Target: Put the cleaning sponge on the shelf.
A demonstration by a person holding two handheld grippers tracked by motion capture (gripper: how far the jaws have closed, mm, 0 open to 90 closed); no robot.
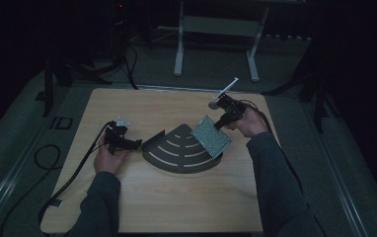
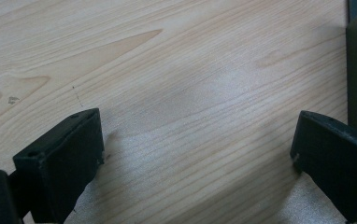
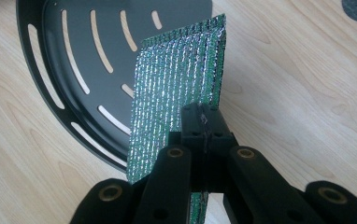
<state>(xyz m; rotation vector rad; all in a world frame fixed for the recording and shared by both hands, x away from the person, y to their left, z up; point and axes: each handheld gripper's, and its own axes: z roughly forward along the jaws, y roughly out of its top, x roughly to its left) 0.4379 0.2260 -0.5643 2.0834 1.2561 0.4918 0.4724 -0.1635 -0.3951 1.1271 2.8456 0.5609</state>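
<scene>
Pinching the near edge of a green perforated board (image 3: 176, 88), the right gripper (image 3: 203, 122) holds it tilted above the right part of a dark fan-shaped slotted tray (image 1: 176, 153) mid-table; the left gripper (image 1: 126, 143), jaws spread wide, rests on the wooden table (image 2: 176, 84) just left of the tray
</scene>
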